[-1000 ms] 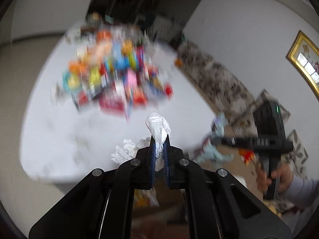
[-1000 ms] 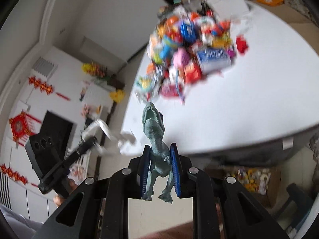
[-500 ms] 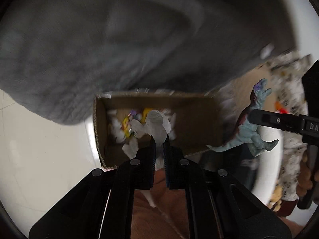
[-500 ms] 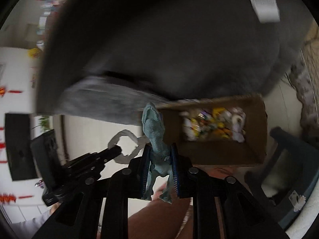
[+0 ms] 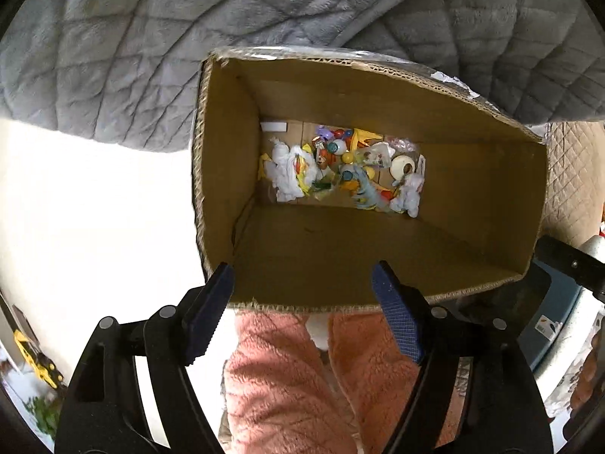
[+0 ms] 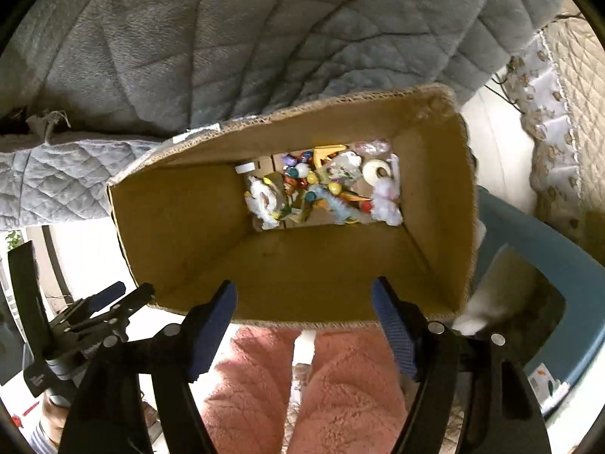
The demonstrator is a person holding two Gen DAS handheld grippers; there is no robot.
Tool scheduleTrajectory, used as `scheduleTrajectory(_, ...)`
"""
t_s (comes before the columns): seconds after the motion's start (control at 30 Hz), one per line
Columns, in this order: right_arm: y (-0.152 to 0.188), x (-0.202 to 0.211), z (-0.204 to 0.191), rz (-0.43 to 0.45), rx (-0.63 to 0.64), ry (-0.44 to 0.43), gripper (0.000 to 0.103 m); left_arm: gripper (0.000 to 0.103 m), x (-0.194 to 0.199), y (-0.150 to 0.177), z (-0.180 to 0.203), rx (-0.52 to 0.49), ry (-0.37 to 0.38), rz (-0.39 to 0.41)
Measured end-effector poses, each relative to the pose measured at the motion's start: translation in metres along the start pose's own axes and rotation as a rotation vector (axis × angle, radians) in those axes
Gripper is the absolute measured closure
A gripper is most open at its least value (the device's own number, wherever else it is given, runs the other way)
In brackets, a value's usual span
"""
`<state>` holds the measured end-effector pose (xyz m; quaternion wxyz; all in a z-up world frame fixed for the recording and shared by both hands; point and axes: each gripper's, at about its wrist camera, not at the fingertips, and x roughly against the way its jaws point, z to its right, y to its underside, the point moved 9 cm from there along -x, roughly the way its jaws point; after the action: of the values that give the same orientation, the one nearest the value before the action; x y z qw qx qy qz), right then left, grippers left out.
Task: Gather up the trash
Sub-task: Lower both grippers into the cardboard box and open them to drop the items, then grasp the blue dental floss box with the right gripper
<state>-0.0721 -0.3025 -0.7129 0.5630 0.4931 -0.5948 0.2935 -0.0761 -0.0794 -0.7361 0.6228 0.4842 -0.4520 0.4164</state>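
Grey quilted fabric (image 5: 159,49) drapes down behind an open cardboard box (image 5: 378,249) that stands on a pale floor, and both wrist cameras look straight down into it. At the bottom of the box lies a jumble of trash (image 5: 340,166): crumpled white tissue (image 5: 289,172) at one end, another white wad (image 6: 385,204) at the other, small coloured balls and wrappers between them, and a pale blue toy dinosaur (image 6: 340,208), though the heap is too small to sort out piece by piece. The left gripper (image 5: 302,302) hangs over the near rim of the box with its blue-padded fingers spread wide and nothing between them. The right gripper (image 6: 304,312) hovers over the same rim, its jaws likewise parted and bare. Fuzzy pink trousers (image 6: 321,389) fill the space below both grippers, just beside the box. A blue plastic stool (image 6: 529,265) stands next to the box on the right-hand side.
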Motion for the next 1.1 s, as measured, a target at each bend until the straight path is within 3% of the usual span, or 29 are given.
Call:
scheduleTrajectory(0.1, 0.006, 0.015, -0.008, -0.003, 0.006, -0.005, 0.030, 0.029, 0.014, 0.003, -0.005, 0.022, 0.006, 0.003)
scheduleTrajectory(0.23, 0.014, 0.056, -0.030, 0.030, 0.038, -0.056, 0.030, 0.029, 0.065, 0.003, -0.009, 0.018, 0.003, 0.054)
scheduleTrajectory(0.43, 0.019, 0.164, -0.089, 0.155, 0.155, -0.170, 0.027, 0.029, 0.168, 0.016, -0.016, 0.064, 0.016, 0.162)
scheduleTrajectory(0.53, 0.019, 0.239, -0.129, 0.229, 0.199, -0.324, 0.026, 0.029, 0.222, 0.026, -0.017, 0.061, 0.038, 0.252)
scheduleTrajectory(0.6, 0.014, 0.277, -0.146, 0.288, 0.227, -0.372, 0.023, 0.028, 0.251, 0.033, -0.018, 0.049, 0.049, 0.310)
scheduleTrajectory(0.63, 0.006, 0.303, -0.157, 0.347, 0.252, -0.391, 0.018, 0.023, 0.267, 0.035, -0.019, 0.044, 0.049, 0.338)
scheduleTrajectory(0.7, -0.016, 0.337, -0.169, 0.443, 0.271, -0.391, 0.008, 0.022, 0.287, 0.037, -0.021, 0.044, 0.054, 0.391)
scheduleTrajectory(0.73, -0.036, 0.357, -0.177, 0.515, 0.269, -0.391, 0.006, 0.022, 0.298, 0.039, -0.023, 0.045, 0.065, 0.411)
scheduleTrajectory(0.87, -0.110, 0.390, -0.195, 0.646, 0.216, -0.361, 0.006, 0.022, 0.318, 0.039, -0.027, 0.092, 0.121, 0.452)
scheduleTrajectory(0.97, -0.170, 0.388, -0.210, 0.686, 0.207, -0.266, 0.006, 0.022, 0.328, 0.039, -0.035, 0.138, 0.120, 0.479)
scheduleTrajectory(1.1, -0.218, 0.372, -0.219, 0.733, 0.295, -0.089, 0.006, 0.022, 0.331, 0.045, -0.054, 0.229, 0.127, 0.485)
